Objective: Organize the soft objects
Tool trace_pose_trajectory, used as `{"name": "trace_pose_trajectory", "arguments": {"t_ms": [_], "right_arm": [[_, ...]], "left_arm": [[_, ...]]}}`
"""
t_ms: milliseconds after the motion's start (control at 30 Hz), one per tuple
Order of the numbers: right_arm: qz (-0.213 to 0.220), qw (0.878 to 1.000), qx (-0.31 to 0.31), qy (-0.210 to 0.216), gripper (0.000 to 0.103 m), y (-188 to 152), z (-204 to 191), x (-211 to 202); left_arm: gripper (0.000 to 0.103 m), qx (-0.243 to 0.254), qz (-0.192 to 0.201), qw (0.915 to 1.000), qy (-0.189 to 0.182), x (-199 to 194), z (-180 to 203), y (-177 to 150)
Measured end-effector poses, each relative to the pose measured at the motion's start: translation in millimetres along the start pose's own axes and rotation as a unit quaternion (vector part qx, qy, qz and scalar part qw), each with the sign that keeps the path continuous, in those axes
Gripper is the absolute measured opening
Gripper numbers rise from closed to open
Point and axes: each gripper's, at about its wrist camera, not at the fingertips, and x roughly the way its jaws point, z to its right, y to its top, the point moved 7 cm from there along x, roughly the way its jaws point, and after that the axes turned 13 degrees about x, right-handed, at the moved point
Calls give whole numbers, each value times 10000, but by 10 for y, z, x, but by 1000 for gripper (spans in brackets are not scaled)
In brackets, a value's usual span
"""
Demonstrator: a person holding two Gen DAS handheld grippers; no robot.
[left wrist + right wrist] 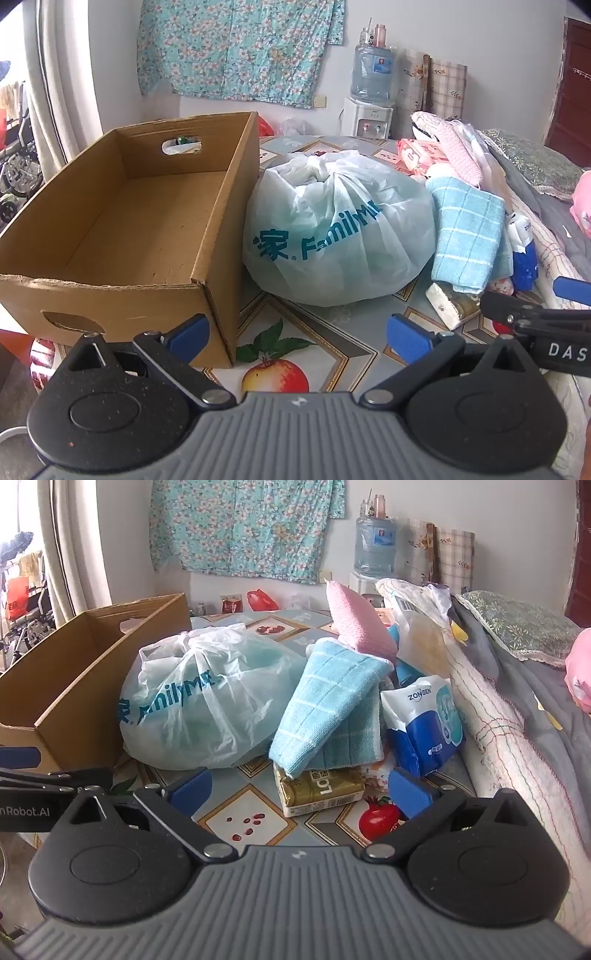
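**A:** ok so where are we? Both claws are spread as wide as they go, nothing between the pads. Our left claw (297, 334) hangs over the desk (332, 332) right at the near corner of the cardboard box (122, 229), which looks empty. Our right claw (299, 794) sits low over the gold soap-like packet (319, 790).

**B:** yeah, and the soft pile is straight ahead of the right one. The blue checked towel (328, 705) is folded and leaning, its long side running from near-left up to far-right, lower edge resting on that packet. The pink cloth (356, 624) is perched behind it, and the tied plastic bag (199, 701) sits touching the box's right wall.

**A:** so right claw is nearer the towel, left is nearer the box and bag?

**B:** that's our read. We'd guess the towel goes first, moving leftward over the bag into the box.
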Motion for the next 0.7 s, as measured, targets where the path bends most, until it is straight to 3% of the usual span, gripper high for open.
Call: {"name": "trace_pose_trajectory", "arguments": {"t_ms": [700], "right_arm": [[-1, 10000, -90, -1, 102, -18, -81, -43]], "left_arm": [[103, -67, 2, 9999, -88, -56, -31, -72]]}}
